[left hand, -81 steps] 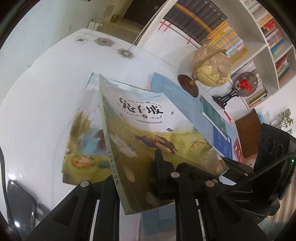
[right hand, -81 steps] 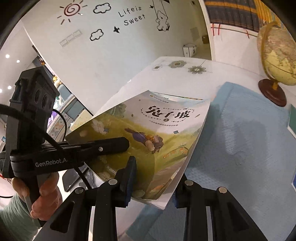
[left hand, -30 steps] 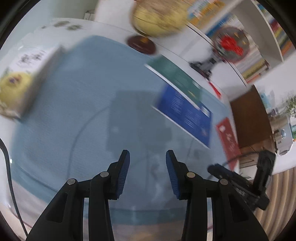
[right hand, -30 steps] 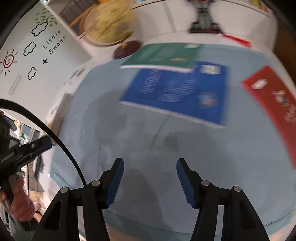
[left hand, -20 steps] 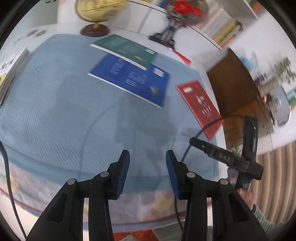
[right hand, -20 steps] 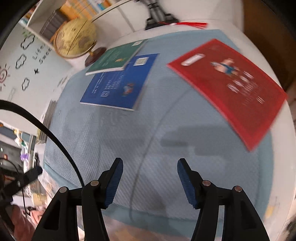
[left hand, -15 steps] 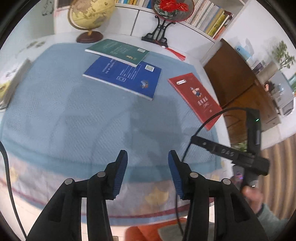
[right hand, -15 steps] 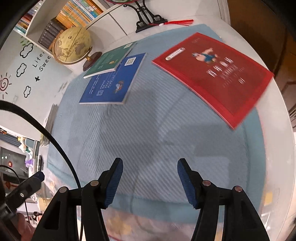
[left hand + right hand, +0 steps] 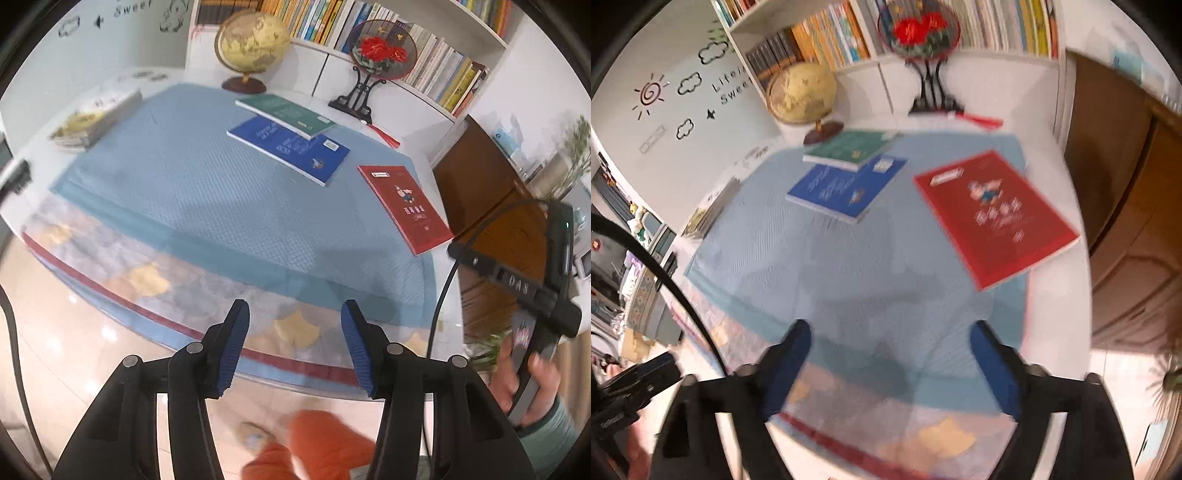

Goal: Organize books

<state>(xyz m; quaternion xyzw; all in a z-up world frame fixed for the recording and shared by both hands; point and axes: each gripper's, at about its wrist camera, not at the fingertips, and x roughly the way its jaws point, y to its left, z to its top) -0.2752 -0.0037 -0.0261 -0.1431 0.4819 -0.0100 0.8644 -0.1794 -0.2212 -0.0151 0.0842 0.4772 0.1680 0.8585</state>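
At 12 o'clock from the left gripper (image 9: 294, 341), empty with fingers spread, lie a green book (image 9: 286, 113) overlapping a blue book (image 9: 291, 147); grabbing blue could drag green off. At 1 o'clock from the right gripper (image 9: 889, 363), likewise spread and empty, the red book (image 9: 991, 216) overhangs the tabletop (image 9: 1060, 291) edge; a nudge might tip it.

Green book (image 9: 286, 113) overlapping blue book (image 9: 291, 149), red book (image 9: 404, 206) apart
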